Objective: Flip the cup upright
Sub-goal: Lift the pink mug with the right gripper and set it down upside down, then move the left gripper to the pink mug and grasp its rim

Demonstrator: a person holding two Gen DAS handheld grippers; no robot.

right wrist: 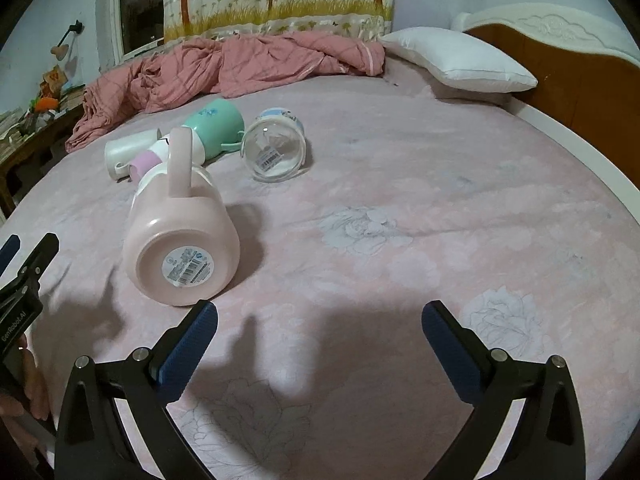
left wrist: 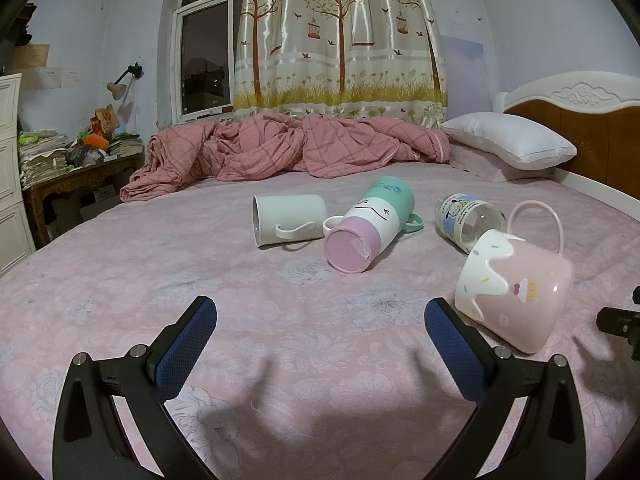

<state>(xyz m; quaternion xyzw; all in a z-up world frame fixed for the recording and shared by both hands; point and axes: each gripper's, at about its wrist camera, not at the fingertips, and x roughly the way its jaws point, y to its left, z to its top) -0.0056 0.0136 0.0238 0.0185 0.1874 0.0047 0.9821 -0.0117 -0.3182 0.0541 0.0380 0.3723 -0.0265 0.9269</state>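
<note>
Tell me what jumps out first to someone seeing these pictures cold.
Four cups lie tipped over mid-bed: a pink cupcake mug nearest, then a glass cup, a mint-and-lilac cup and a white mug. Both tongs, left and right, hang open and empty.

Both cameras sit low over the pink floral bedsheet [left wrist: 312, 344], each looking forward between its own spread blue-padded fingers toward the window wall and curtain [left wrist: 340, 32]. The left wrist view looks straight up the bed, with the pink mug [left wrist: 516, 292] close at its right, just beside its right finger. The right wrist view stands further right and tilts more downward, seeing that mug [right wrist: 182, 248] from its base, near its left finger. Both share the four toppled cups, the rumpled quilt [right wrist: 224, 68], the pillow [left wrist: 508, 140] and the headboard [right wrist: 560, 60]; the left gripper [right wrist: 20, 276] shows at the right view's left edge.
</note>
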